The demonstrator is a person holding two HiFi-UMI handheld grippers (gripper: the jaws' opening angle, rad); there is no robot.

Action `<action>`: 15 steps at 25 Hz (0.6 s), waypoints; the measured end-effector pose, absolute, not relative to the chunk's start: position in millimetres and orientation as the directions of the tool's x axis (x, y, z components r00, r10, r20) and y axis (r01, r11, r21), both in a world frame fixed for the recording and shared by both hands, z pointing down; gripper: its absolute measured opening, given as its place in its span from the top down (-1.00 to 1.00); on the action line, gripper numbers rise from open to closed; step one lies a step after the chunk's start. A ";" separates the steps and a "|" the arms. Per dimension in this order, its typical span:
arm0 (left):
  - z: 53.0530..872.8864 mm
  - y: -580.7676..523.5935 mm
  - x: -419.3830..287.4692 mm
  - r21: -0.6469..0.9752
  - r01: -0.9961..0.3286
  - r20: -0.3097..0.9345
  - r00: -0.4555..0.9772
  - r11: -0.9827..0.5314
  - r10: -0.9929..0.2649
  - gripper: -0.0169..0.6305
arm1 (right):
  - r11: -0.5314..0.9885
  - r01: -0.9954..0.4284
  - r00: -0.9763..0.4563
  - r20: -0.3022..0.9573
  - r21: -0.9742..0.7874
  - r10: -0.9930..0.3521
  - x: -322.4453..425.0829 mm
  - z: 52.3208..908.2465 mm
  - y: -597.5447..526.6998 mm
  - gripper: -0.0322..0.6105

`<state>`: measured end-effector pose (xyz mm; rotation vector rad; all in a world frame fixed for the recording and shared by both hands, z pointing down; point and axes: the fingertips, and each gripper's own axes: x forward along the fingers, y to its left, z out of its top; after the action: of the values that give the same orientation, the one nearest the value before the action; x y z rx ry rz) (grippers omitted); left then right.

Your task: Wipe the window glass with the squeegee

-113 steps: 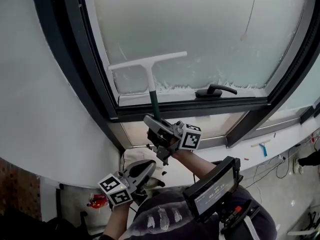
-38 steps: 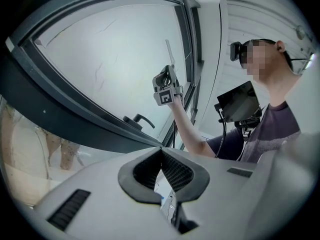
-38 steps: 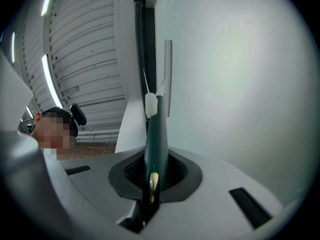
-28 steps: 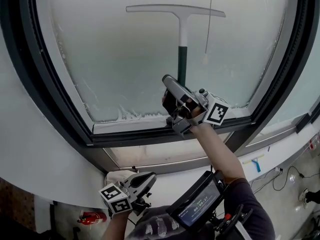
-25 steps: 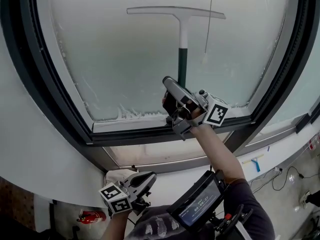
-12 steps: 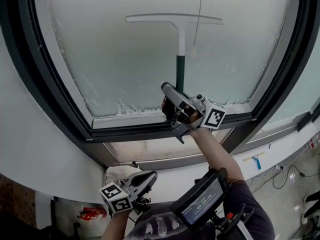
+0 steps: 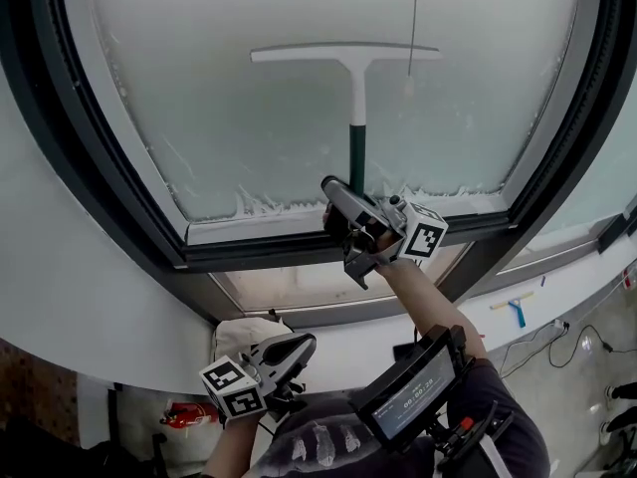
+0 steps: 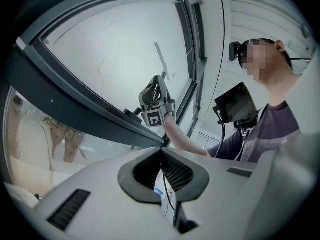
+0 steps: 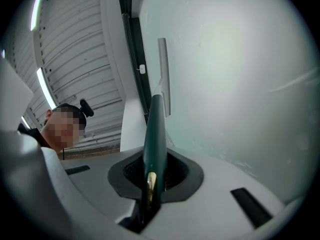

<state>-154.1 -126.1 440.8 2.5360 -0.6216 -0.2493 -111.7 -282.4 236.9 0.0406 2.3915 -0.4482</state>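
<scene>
1. Keep the right gripper point(image 7: 345, 195) clamped tight on the green handle of the squeegee point(image 7: 355, 98), held up against the window glass point(image 7: 229, 118) with its blade level across mid-pane.
2. Pull straight down with even pressure, holding both blade ends to the glass, down to the foamy strip point(image 7: 261, 205) above the bottom frame point(image 7: 299, 252).
3. Steer clear of the hanging cord point(image 7: 413, 28) by the blade's right end.
4. Leave the left gripper point(image 7: 299, 345) low and well away from the pane, jaws together on nothing.
5. Use the head view for the full blade width, foam and cord, all missing from the right gripper view.
6. Check the right gripper view for the handle seated between the pads, unclear from above.
7. Check the left gripper view for the closed, empty jaws.
</scene>
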 end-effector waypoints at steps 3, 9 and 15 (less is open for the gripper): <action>441.7 -124.1 -152.9 0.522 -0.380 -0.052 0.879 -0.763 -0.473 0.92 | 0.935 0.153 -0.759 -0.644 -0.319 -0.095 -111.7 247.7 -280.7 0.83; 444.5 -119.5 -149.5 0.526 -0.375 -0.044 0.884 -0.763 -0.465 0.92 | 0.924 0.164 -0.753 -0.649 -0.344 -0.108 -112.7 267.9 -276.6 0.83; 446.8 -117.1 -149.5 0.528 -0.377 -0.045 0.882 -0.761 -0.468 0.92 | 0.915 0.171 -0.754 -0.647 -0.366 -0.117 -112.8 289.5 -274.1 0.82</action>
<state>-149.5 -117.1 446.8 2.5288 -0.6124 -0.2367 -112.8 -274.1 289.5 0.0385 2.3657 -0.5330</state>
